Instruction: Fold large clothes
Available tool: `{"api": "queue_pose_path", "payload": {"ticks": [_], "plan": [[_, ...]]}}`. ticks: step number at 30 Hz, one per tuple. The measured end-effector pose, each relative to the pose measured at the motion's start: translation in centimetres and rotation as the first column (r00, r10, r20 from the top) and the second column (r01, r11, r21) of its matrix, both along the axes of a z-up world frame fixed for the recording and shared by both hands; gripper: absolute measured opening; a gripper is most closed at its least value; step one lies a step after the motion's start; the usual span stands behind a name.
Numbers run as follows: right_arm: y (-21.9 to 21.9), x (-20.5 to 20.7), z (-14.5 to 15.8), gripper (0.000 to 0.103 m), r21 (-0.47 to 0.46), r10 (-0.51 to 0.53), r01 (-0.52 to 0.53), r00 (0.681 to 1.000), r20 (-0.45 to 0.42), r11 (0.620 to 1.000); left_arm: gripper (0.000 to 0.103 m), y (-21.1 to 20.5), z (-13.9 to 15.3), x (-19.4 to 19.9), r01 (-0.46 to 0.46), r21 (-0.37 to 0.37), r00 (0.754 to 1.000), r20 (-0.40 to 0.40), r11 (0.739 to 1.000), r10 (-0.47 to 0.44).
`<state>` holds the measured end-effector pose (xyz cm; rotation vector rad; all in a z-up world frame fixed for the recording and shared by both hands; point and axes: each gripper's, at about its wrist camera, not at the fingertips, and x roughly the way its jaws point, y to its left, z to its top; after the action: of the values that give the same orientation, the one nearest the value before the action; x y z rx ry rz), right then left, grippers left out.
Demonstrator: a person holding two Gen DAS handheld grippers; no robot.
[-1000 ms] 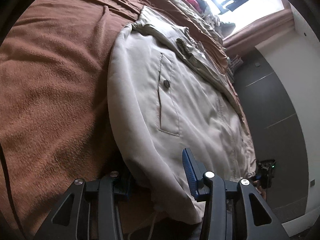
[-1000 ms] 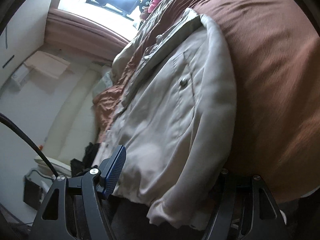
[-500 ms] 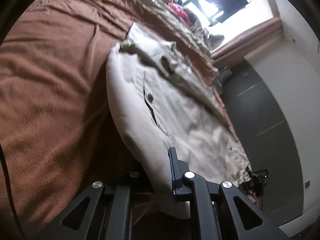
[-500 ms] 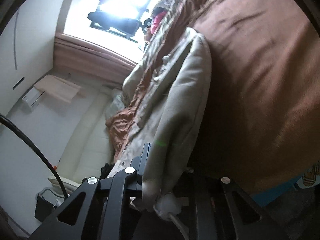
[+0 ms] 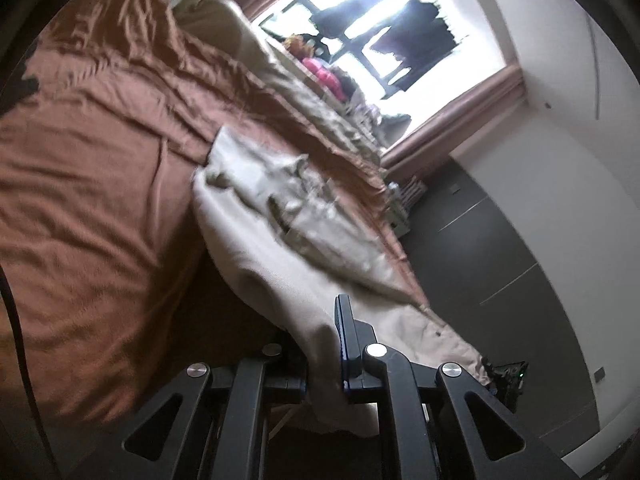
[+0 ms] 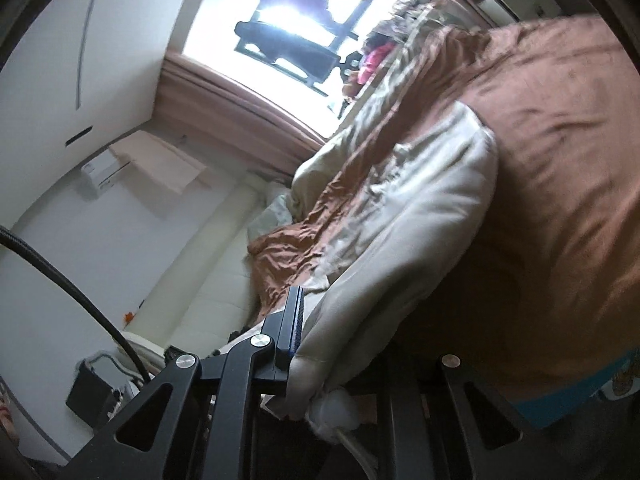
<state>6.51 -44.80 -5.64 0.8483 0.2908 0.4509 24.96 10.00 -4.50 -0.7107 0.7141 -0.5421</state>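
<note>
Brown bedspread (image 5: pixel 92 184) under bright window (image 6: pixel 280 24); beige jacket (image 5: pixel 260 248) hem pinched by left gripper (image 5: pixel 322 364) and right gripper (image 6: pixel 320 360) (far fingers hidden).

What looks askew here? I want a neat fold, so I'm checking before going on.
The beige jacket is bunched and wrinkled near its collar rather than flat on the brown bedspread. Its near edge hangs lifted, pinched in the left gripper and the right gripper. No damage or spill shows.
</note>
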Motion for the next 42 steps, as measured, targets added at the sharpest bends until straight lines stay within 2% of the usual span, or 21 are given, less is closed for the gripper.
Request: {"api": "queue_pose_path", "payload": {"ticks": [4,12,17,19,24,27,30,42], "plan": [[0.5,-1.4,1.9,0.012,-0.032,0.001,0.001,0.998,0.059,0.999,0.011,0.3,4.0,-1.2,-0.007,-0.006,0.997,0.075,1.000,0.007],[0.9,-6.4,4.6,0.012,-0.086,0.021,-0.004,0.979,0.204,0.996,0.011,2.0,11.1,-6.3,-0.010,-0.030,0.975,0.220,1.000,0.017],[1.4,-7.9,4.2,0.012,-0.128,0.030,0.005,0.963,0.269,0.992,0.011,2.5,14.4,-9.6,-0.006,-0.032,0.954,0.301,0.999,0.015],[1.1,-7.5,3.1,0.012,-0.137,0.038,0.000,0.961,0.275,0.991,0.011,2.5,14.9,-10.1,-0.006,-0.020,0.949,0.316,1.000,0.012],[-0.4,-5.6,0.0,0.012,-0.149,0.004,0.027,0.979,0.202,0.989,0.011,1.7,13.7,-9.4,0.000,0.029,0.960,0.280,1.000,-0.009],[-1.6,-2.6,-2.6,0.012,-0.139,-0.036,0.054,0.992,0.124,0.989,0.011,1.3,12.1,-7.9,0.000,0.052,0.972,0.237,0.999,-0.012],[-2.7,0.6,-3.7,0.012,-0.139,-0.067,0.077,0.995,0.074,0.987,0.011,1.1,11.0,-5.6,-0.004,0.057,0.981,0.195,0.998,-0.007],[-3.9,13.0,-1.1,0.012,-0.174,-0.139,0.144,0.990,0.037,0.974,0.011,-0.6,12.5,3.3,-0.048,0.147,0.983,0.185,0.988,0.020]]}}
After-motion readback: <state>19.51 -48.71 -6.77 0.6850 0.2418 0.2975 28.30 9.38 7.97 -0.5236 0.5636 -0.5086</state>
